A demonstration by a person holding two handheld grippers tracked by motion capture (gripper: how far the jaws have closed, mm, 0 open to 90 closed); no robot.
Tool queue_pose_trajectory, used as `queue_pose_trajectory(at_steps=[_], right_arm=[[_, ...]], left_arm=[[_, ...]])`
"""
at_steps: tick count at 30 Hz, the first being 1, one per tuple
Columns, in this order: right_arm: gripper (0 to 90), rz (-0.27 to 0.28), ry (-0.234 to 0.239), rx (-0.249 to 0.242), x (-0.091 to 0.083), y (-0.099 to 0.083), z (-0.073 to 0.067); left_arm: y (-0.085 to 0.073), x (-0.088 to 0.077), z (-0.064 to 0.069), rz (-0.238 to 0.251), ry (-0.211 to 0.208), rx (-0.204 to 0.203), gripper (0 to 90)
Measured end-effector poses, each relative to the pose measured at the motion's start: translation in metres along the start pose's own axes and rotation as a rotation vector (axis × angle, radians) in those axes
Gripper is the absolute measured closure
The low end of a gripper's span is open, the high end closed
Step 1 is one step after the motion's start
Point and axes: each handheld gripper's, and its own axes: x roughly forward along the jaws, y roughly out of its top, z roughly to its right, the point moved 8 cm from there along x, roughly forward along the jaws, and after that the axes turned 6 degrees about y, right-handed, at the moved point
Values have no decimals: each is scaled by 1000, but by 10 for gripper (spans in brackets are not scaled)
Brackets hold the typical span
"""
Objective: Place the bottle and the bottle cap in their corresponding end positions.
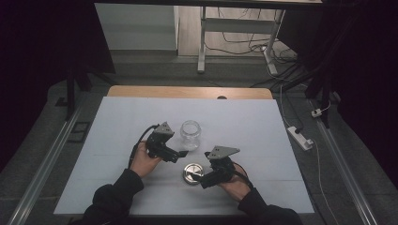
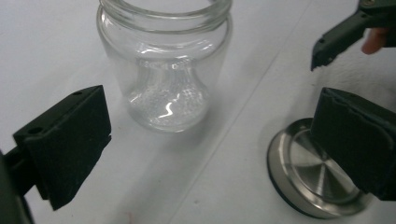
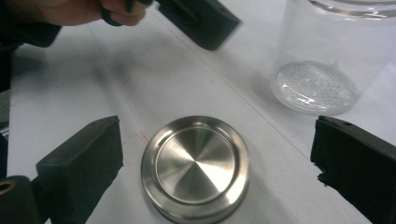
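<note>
An open clear glass jar (image 1: 190, 134) stands upright on the white table cover, with no lid on it. A round brushed-metal lid (image 1: 193, 173) lies flat in front of it, nearer the person. My left gripper (image 1: 177, 151) sits just left of the jar and is open; in the left gripper view its jaws (image 2: 210, 135) stand wide with the jar (image 2: 163, 65) ahead and the lid (image 2: 313, 175) at the right. My right gripper (image 1: 206, 169) is open just right of the lid; its jaws (image 3: 217, 140) stand wide on either side of the lid (image 3: 196, 168) without touching it.
The white cover (image 1: 141, 117) spans the table, with a wooden edge (image 1: 187, 92) at the far side. On the floor to the right lies a power strip (image 1: 300, 137) with cables. A desk frame (image 1: 202, 42) stands beyond the table.
</note>
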Motion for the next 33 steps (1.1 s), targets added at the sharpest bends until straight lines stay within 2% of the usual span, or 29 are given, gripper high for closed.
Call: queue_pose_trajectory(at_steps=[8,12,18,27,33], right_arm=[[12,-5,-23,-3,-13,-4,6],[5,-12,-32,7,-20,-8,10],[0,-23,-50,15,-34,-15,16],[0,-1,-97,41,-55,-21,22],[0,1,-126,57,-69,-27,25]], left_arm=[[-18,-16,14,-12,-29,-10,0],[-27,-25,19,-18,-25,-12,0],[-43,-43,22,-10,-23,-46,0],[-66,-70,23,5,-3,-91,0],[-80,-81,23,-6,16,-112,0]])
